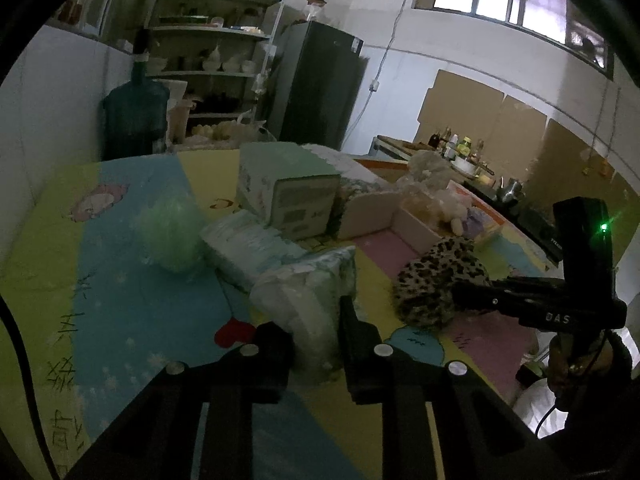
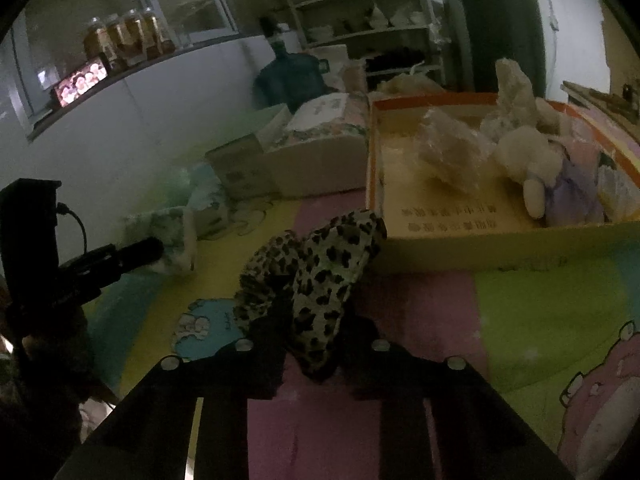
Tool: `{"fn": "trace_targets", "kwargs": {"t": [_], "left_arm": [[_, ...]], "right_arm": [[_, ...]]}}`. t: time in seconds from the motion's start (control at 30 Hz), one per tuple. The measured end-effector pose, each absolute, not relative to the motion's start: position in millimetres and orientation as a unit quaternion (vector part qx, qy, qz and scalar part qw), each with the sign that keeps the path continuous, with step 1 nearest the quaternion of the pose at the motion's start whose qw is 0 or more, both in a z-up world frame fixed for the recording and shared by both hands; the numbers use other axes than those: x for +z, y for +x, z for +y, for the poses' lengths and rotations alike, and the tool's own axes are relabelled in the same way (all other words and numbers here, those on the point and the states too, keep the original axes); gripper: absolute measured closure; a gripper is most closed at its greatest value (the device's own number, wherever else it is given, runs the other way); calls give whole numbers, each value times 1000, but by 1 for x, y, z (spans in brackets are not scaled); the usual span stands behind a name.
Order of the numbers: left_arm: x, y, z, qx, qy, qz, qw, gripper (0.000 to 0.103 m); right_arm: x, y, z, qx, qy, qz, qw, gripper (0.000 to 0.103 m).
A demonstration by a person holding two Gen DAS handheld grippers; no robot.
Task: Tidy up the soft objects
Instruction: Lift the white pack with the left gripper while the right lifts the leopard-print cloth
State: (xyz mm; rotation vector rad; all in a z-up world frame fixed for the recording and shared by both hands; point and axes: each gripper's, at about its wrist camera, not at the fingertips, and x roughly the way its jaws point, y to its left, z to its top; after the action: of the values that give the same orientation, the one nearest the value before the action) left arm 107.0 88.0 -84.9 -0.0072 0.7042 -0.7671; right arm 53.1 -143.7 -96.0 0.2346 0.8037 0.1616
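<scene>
Right gripper point(image 2: 316, 336): we saw its fingers pinching the leopard cloth point(image 2: 320, 276) between them; the cloth filled the gap at lower centre of the right view and bulged up and away from the tips.

Left gripper point(image 1: 316, 332): its fingers closed on a plastic pack point(image 1: 308, 292) at lower centre of the left view; the pack stood wedged between them, pressed on both sides.

Box point(image 2: 472, 240): an open cardboard tray in the upper right of the right view; a plush toy point(image 2: 524, 160) and a crinkled bag point(image 2: 448, 152) already lay inside it.

Key relation: the box lay ahead and to the right of the right fingers; the far end of the cloth touched, or nearly touched, its near wall; we could not tell which.

Cloth axis: it ran roughly along the fingers, pointing toward the near left corner of the box.

Nearer hand: the right one, we judged; in the left view the box point(image 1: 416, 224) sat well apart, at centre right, beyond the cloth.

Next move, as we judged it: lift the cloth over the near wall, forward and rightward, then let go inside.

Mat point(image 2: 520, 312): a coloured play mat lay under everything.
</scene>
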Motion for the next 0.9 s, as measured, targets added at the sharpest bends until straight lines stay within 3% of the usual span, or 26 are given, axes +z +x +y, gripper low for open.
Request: {"fn": "trace_targets", "kwargs": {"t": [0.33,0.9], "left_arm": [[-73,95,94,-342,-21,316,885,81],[-35,76,69,-325,-20,270,906,81]], "right_arm": [[-78,45,-138,88,105,365,921,89],[-40,27,-149,77,82,305,946,90]]}}
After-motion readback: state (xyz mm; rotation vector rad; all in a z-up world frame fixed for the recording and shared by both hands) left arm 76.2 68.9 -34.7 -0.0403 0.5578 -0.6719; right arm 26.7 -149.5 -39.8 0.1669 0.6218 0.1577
